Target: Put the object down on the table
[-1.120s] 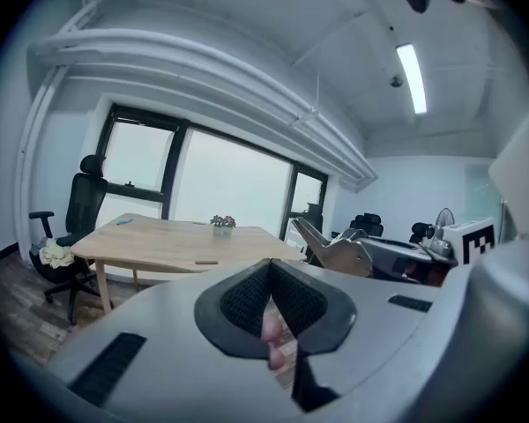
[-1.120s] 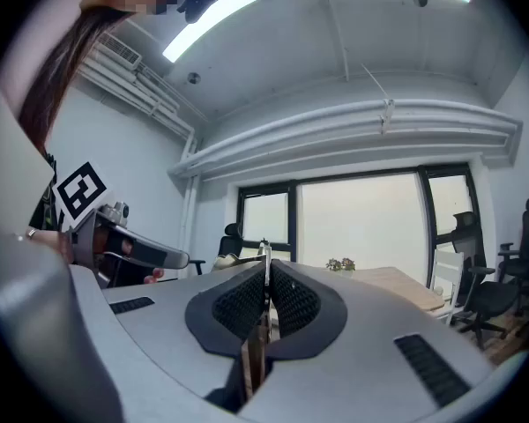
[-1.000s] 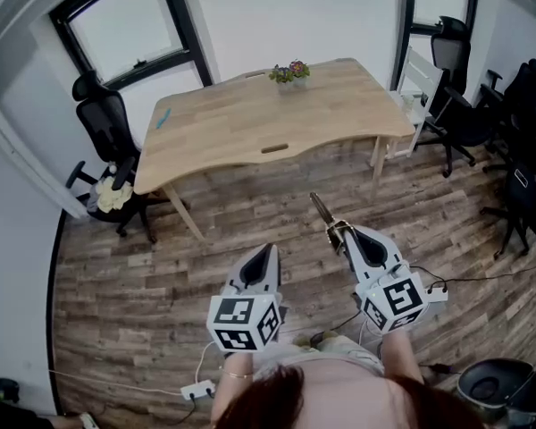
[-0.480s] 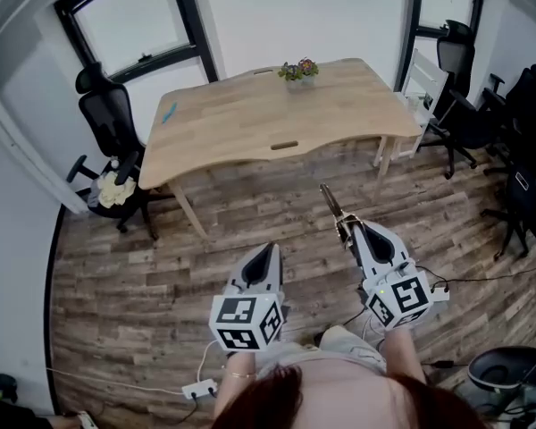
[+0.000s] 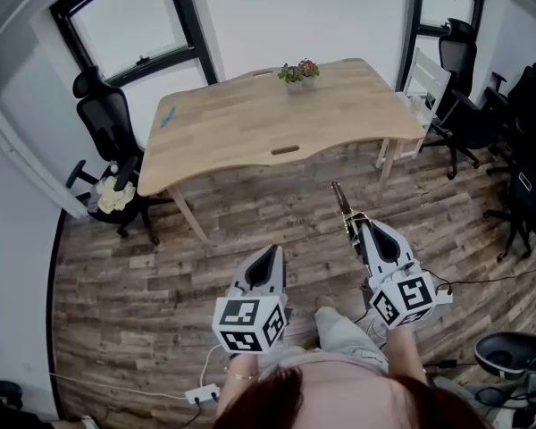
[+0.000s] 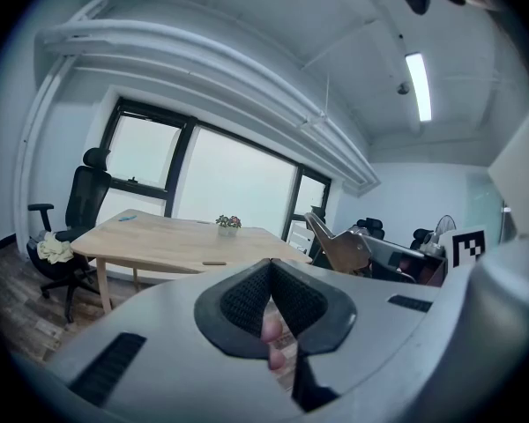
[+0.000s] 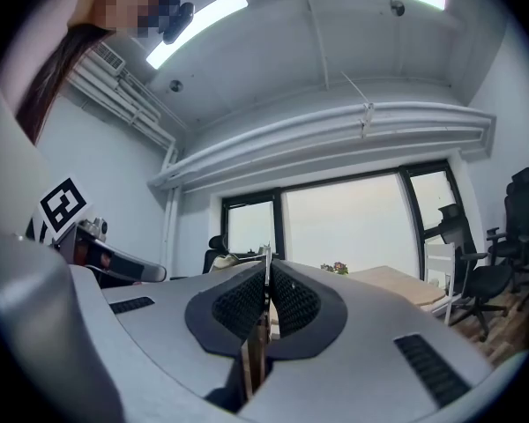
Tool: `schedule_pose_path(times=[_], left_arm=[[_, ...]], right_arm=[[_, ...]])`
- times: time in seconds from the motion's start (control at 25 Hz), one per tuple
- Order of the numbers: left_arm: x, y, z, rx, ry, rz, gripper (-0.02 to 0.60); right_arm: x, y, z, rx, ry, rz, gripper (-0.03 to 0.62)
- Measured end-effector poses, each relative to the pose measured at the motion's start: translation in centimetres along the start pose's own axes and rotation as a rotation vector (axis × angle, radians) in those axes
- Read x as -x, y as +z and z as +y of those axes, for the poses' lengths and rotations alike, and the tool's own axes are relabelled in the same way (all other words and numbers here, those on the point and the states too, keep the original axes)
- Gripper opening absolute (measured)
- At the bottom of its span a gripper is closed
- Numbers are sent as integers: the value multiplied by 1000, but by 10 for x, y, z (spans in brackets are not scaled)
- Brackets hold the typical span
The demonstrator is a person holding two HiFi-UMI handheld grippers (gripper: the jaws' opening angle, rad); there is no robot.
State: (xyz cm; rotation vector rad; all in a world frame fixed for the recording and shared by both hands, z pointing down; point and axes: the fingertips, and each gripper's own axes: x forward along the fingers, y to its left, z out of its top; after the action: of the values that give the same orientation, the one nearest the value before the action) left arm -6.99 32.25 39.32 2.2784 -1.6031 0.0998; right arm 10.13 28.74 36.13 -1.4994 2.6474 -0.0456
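A: Where is the object at this moment?

B: Clamped in the right gripper (image 5: 355,231). The object (image 5: 339,200) is a slim, brownish, stick-like thing. The jaws are closed tight on its near end, and the rest juts out past the tips.

A: Is it on the table?

B: No. It hangs in the air over the plank floor (image 5: 250,217), well short of the wooden table (image 5: 241,128).

A: Which way does it point?

B: Away from the person, toward the table's near edge. In the head view its long axis runs in line with the jaws, leaning a little left as it goes up the picture. The right gripper view sees it edge-on — a thin line squeezed between the two ribbed pads (image 7: 238,305).

A: And the other one?

B: The left gripper (image 5: 270,252) is beside the right one, to its lower left, with its jaws pressed together and nothing gripped. It aims toward the table too.

A: Is anything on the table?

B: A small flower pot (image 5: 297,71) at the far edge, and a little blue thing (image 5: 167,116) near the left end.
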Motion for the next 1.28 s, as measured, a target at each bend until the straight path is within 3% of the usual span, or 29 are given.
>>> schedule_pose_path(times=[0.88, 1.28], left_arm=[[-129, 39, -10, -60, -15, 5, 2], [-183, 52, -7, -54, 15, 12, 2]], right_arm=[[-83, -4, -86, -33, 45, 3, 2], [-123, -8, -129, -53, 70, 14, 2]])
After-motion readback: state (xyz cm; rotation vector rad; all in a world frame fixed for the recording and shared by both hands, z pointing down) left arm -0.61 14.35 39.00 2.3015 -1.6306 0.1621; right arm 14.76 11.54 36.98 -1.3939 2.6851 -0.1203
